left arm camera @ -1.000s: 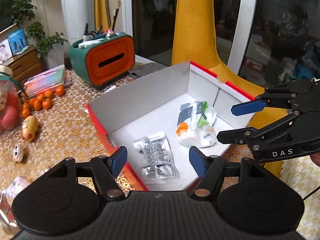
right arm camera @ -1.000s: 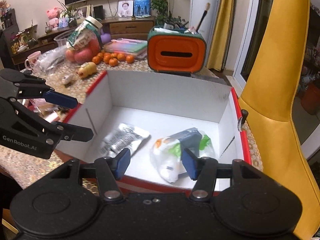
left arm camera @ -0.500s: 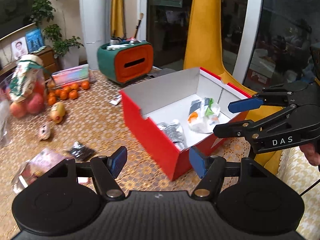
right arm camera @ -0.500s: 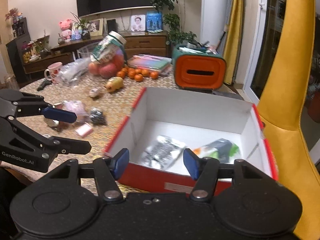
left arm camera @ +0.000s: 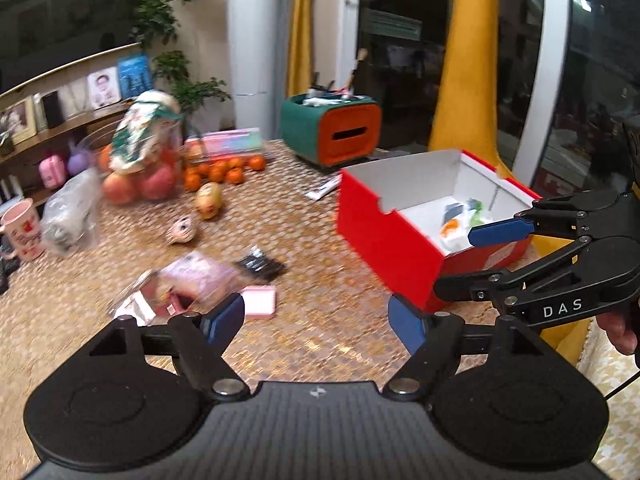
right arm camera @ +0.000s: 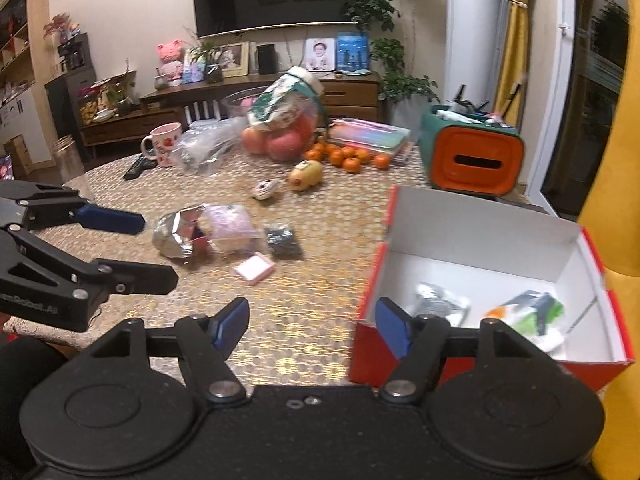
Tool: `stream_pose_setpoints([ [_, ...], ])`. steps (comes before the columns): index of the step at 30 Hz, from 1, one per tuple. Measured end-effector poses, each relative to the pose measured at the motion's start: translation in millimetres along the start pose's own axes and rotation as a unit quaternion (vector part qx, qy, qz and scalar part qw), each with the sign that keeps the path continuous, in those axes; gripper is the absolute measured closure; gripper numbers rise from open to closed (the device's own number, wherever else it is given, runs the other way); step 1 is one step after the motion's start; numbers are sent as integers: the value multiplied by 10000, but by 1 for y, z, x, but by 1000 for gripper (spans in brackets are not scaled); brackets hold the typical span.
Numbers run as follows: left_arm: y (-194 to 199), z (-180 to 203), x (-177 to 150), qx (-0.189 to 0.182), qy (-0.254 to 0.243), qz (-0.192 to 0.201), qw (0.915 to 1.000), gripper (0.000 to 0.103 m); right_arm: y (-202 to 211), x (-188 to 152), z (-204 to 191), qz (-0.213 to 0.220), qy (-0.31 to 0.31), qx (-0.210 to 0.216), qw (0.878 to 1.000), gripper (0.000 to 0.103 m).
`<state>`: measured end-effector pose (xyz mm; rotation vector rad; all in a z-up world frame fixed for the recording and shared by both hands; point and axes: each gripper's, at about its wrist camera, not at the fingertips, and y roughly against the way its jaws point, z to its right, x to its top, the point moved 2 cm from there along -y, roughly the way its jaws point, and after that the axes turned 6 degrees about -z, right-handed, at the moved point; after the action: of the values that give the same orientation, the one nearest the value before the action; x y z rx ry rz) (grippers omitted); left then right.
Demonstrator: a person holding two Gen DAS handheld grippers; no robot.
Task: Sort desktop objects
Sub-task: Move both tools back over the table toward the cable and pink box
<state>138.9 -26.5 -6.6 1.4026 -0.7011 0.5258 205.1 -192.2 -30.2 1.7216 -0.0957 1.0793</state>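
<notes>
A red box [left arm camera: 384,236] with a white inside stands at the table's right; it also shows in the right wrist view [right arm camera: 480,232]. It holds a silver packet [right arm camera: 440,300] and a white-green-orange bag [right arm camera: 528,316]. On the table lie a pink-and-silver snack bag [left arm camera: 192,280], a small black packet [left arm camera: 260,266] and a pink flat box [left arm camera: 260,300]. My left gripper [left arm camera: 316,316] is open and empty above the table, left of the box. My right gripper [right arm camera: 312,324] is open and empty by the box's near corner.
An orange-and-teal holder [left arm camera: 336,136] stands behind the box. Oranges [left arm camera: 224,168], apples with a bag [left arm camera: 140,168], a pink mug [left arm camera: 22,228], a clear plastic bag [left arm camera: 72,208], two small toys [left arm camera: 208,200] and a yellow chair [right arm camera: 616,160] to the right.
Both grippers have pulled back from over the box and swung left, so the box now sits at the right and the loose table items have come into view. Both stay open.
</notes>
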Motion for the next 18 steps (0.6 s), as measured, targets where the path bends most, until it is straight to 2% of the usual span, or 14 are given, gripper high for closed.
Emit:
stream_pose_setpoints([
  [12,14,-65,-46,204,512,-53,9985,18,-36,6,-48,-14,186,-36,9998,21],
  [18,13,-98,-62,294,822,-45,9962,16,-56,9,-63,-25,171,-15,9998,20],
])
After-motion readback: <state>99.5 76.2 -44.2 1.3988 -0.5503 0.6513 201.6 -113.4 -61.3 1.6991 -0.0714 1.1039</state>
